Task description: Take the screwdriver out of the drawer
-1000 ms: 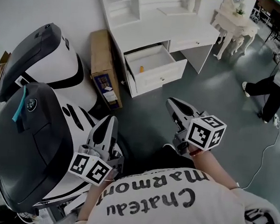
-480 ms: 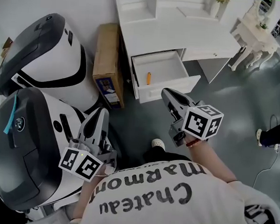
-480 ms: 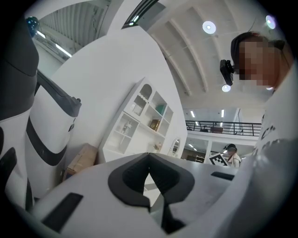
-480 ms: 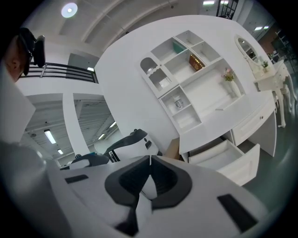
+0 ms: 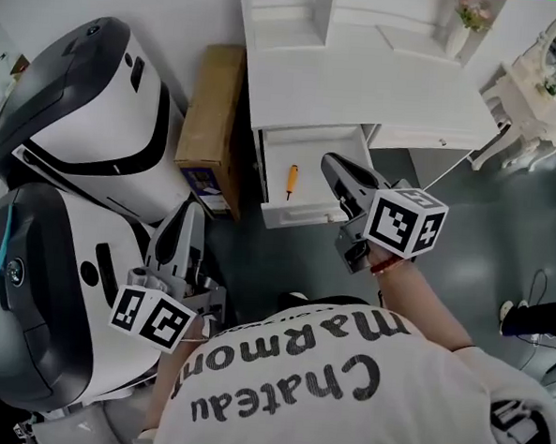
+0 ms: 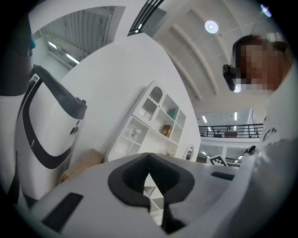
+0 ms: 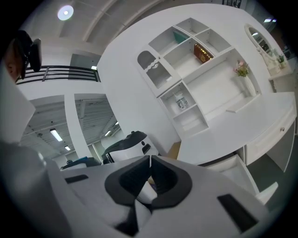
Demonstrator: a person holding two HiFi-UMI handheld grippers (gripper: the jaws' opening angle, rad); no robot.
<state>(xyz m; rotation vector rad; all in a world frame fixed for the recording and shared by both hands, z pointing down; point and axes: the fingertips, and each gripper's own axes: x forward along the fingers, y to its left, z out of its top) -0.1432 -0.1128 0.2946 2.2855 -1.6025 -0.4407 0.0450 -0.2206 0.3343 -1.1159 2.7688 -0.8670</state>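
An orange-handled screwdriver point(image 5: 291, 181) lies in the open white drawer point(image 5: 309, 213) of the desk point(image 5: 361, 90), in the head view. My right gripper point(image 5: 329, 161) is shut and empty, and its tips reach over the drawer's right front corner, to the right of the screwdriver. In the right gripper view the jaws point(image 7: 150, 157) meet, with the drawer point(image 7: 242, 174) low on the right; no screwdriver shows there. My left gripper point(image 5: 187, 209) is shut and empty, well left of the drawer beside a white machine. Its tips point(image 6: 149, 154) touch in the left gripper view.
Two large white-and-black machines point(image 5: 88, 102) point(image 5: 39, 296) stand at the left. A cardboard box point(image 5: 212, 118) leans between them and the desk. A shelf unit point(image 5: 291, 15) sits on the desk. A small white table point(image 5: 540, 92) and a person's shoe point(image 5: 535, 318) are at the right.
The person has stepped toward the desk, so the drawer is nearer. Both grippers moved forward; the right one's tips went from over the floor to the drawer's front corner.
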